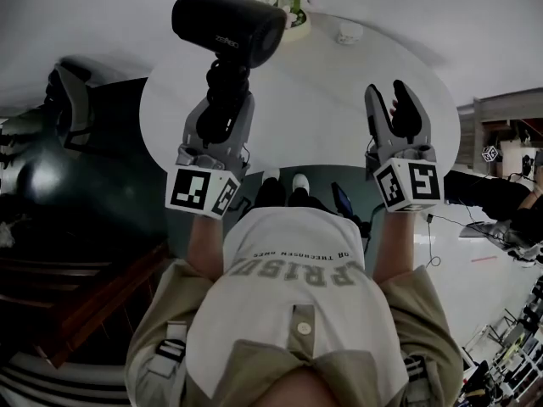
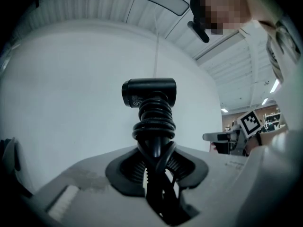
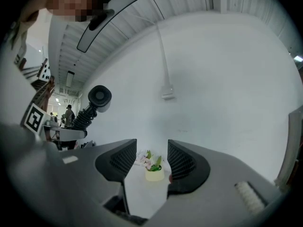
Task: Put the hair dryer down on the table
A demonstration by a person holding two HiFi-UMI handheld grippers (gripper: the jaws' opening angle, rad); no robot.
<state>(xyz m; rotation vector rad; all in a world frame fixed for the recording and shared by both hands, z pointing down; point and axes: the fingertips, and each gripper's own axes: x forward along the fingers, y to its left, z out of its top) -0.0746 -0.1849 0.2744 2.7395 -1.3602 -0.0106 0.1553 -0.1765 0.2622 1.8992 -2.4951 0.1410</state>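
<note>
Hair dryer [image 1: 227, 25] stands upright in our left gripper [image 1: 226, 100], its black barrel on top and its handle running straight down into the jaws. We see its cord [image 2: 154, 122] wound in tight coils round the handle, and the jaws are closed on that wrapped handle from both sides, no wider than the handle is thick, with the ribbed pads pressed against it. The barrel lies crosswise above the gripper, and its round open end faces toward our right side. We hold the dryer up in the air over the far left part of the round white counter [image 1: 356, 134], and none of it touches the top. From the left gripper view it shows against a plain white wall [image 2: 66, 89]. Our right gripper [image 1: 395, 100] hovers well apart to the right, over the right side of the counter, at about the same height as the left one. Its jaws stand apart and nothing is between them. Through the gap we look across the counter to a small flower pot [image 3: 154, 171] that stands near the far edge. Just beside the pot, to its right in the head view, lies a small white round thing [image 1: 349, 32] that we cannot make out.
</note>
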